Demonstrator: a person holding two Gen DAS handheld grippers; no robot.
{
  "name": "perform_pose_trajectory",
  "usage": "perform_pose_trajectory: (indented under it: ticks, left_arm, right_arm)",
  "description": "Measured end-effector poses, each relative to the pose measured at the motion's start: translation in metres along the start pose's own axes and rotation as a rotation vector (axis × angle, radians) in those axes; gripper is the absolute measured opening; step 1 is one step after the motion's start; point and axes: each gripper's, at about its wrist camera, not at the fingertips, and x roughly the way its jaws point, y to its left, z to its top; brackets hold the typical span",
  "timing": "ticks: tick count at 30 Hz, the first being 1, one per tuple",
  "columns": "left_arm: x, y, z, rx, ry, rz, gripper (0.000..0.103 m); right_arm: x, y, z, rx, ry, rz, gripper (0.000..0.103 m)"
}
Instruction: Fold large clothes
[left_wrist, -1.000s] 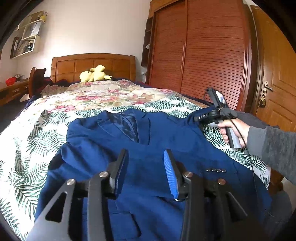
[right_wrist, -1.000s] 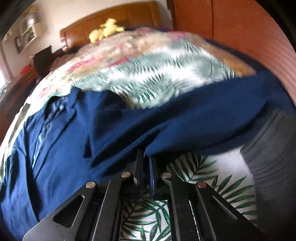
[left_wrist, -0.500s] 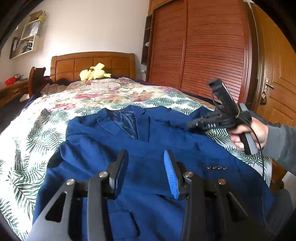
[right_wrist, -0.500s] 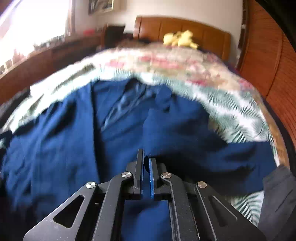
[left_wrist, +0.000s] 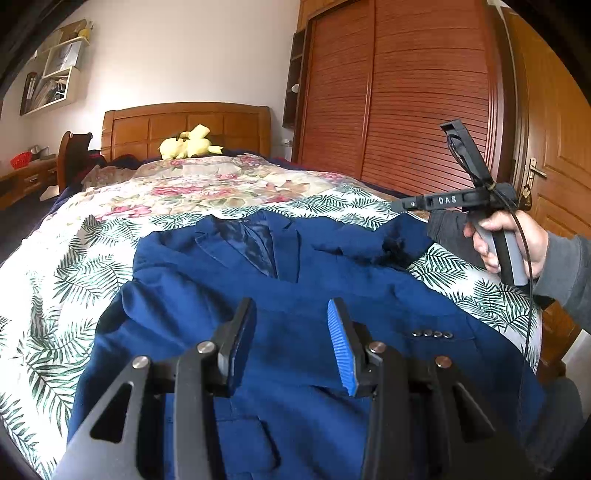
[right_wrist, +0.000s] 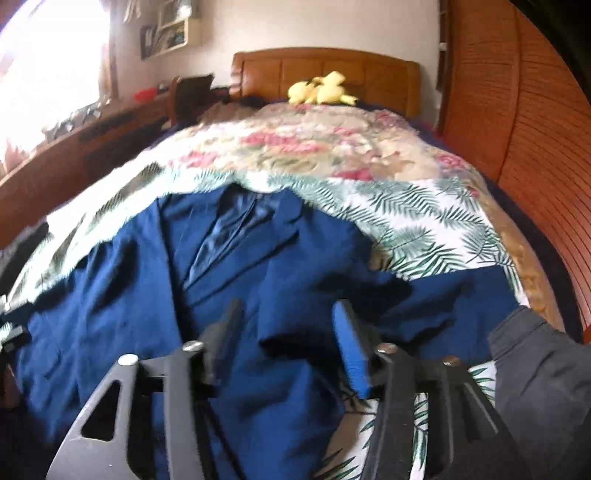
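A navy blue suit jacket (left_wrist: 295, 295) lies front up on the leaf-patterned bedspread (left_wrist: 66, 266), collar toward the headboard. Its right sleeve is folded across the body; the cuff buttons (left_wrist: 432, 334) show. My left gripper (left_wrist: 291, 343) is open and empty, hovering above the jacket's lower middle. My right gripper (right_wrist: 288, 343) is open and empty above the jacket (right_wrist: 258, 258) at its right shoulder. In the left wrist view the right gripper (left_wrist: 402, 205) is held above the bed's right edge.
A yellow plush toy (left_wrist: 188, 146) sits by the wooden headboard (left_wrist: 184, 122). A slatted wardrobe (left_wrist: 399, 96) and a door (left_wrist: 546, 129) stand on the right. A dark grey garment (right_wrist: 543, 387) lies at the bed's right corner. A desk (right_wrist: 92, 147) runs along the left.
My right gripper carried the sleeve across the jacket, then opened and let it go, lifting back toward the right. The left gripper stayed open and nearly still.
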Motion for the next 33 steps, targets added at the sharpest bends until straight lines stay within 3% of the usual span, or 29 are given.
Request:
perform_pose_trajectory:
  ticks: [6, 19, 26, 33]
  left_arm:
    - [0.0, -0.002, -0.001, 0.006, 0.003, -0.002, 0.039]
    - [0.001, -0.005, -0.002, 0.025, 0.017, -0.005, 0.039]
    - [0.002, -0.007, -0.002, 0.036, 0.017, 0.002, 0.039]
    - [0.003, -0.008, -0.003, 0.048, 0.025, 0.01, 0.039]
  right_arm:
    - [0.012, -0.023, 0.002, 0.096, 0.013, -0.033, 0.062]
    - [0.07, -0.112, -0.058, 0.46, 0.172, -0.078, 0.062]
    - [0.064, -0.126, -0.073, 0.527, 0.193, -0.124, 0.063]
    - [0.083, -0.131, -0.062, 0.562, 0.17, -0.161, 0.062]
